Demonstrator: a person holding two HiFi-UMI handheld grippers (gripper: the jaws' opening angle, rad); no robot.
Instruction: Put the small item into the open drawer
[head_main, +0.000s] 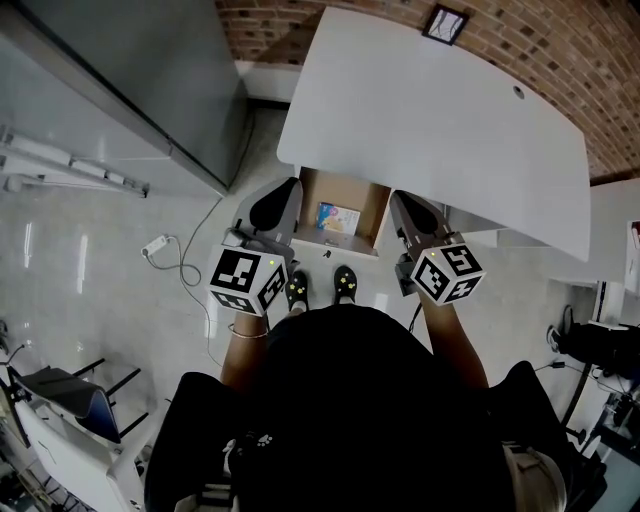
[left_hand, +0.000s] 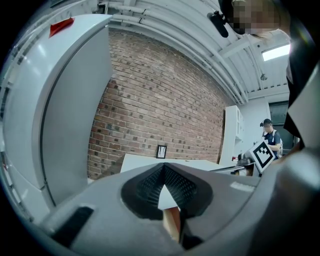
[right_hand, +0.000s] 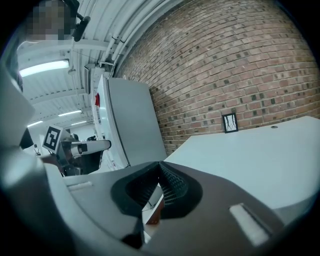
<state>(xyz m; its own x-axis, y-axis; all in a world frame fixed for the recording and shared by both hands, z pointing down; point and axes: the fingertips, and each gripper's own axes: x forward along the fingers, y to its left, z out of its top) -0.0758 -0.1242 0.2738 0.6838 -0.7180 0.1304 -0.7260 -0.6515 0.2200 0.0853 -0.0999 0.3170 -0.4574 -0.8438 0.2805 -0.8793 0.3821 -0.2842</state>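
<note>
The small item lies inside the open drawer under the table's near edge. It sits between the two tools, about equally near both, and its long axis is too small to judge. The left hand-held gripper and the right hand-held gripper both have their jaws pressed together, empty.

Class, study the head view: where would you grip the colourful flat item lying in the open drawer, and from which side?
Probably its near edge, coming from above on the person's side: the colourful item lies flat on the drawer floor, and the desk overhangs the drawer's far end.
</note>
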